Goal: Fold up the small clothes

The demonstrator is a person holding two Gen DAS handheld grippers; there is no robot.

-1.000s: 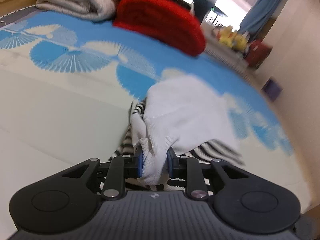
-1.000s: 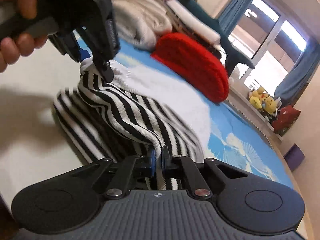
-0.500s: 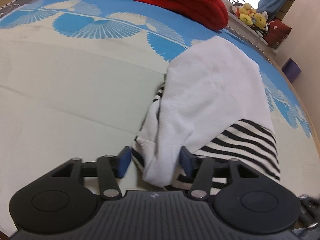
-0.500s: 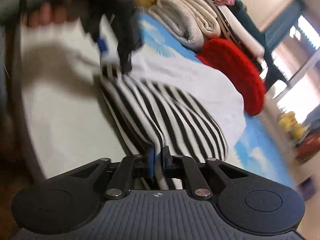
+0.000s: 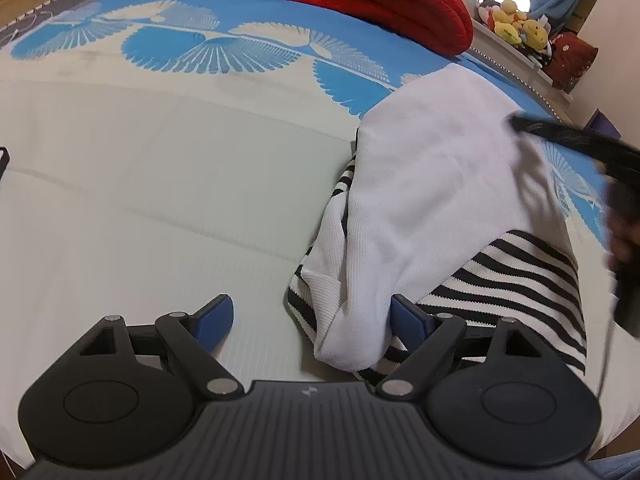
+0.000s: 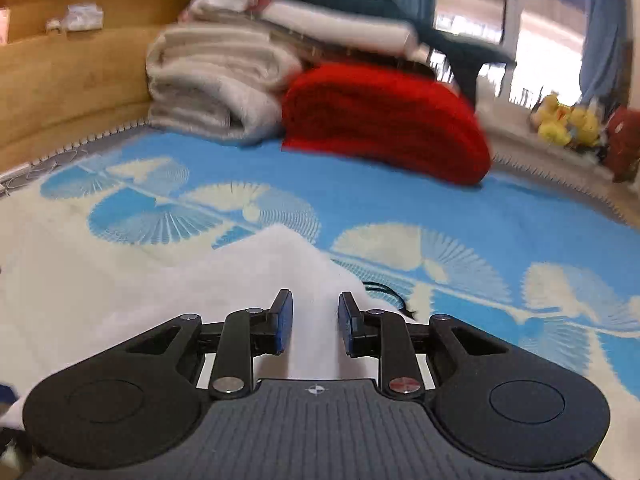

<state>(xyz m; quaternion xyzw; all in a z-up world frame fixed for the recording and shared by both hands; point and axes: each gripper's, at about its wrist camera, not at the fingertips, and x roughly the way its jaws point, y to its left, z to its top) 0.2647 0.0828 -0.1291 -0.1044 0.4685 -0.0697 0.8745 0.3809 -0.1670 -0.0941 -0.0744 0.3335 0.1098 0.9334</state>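
Garment: white and black-striped top lies folded on the bed, white part over the striped part.
Left claw: jaws opening, wide apart; the garment's white corner sits between them, against the right pad only, not gripped.
Right claw: jaws opening, a narrow gap; white cloth lies under and between the pads, no pinch seen.
Bed, far end: red blanket beside a stack of folded bedding.
Containers: none seen.
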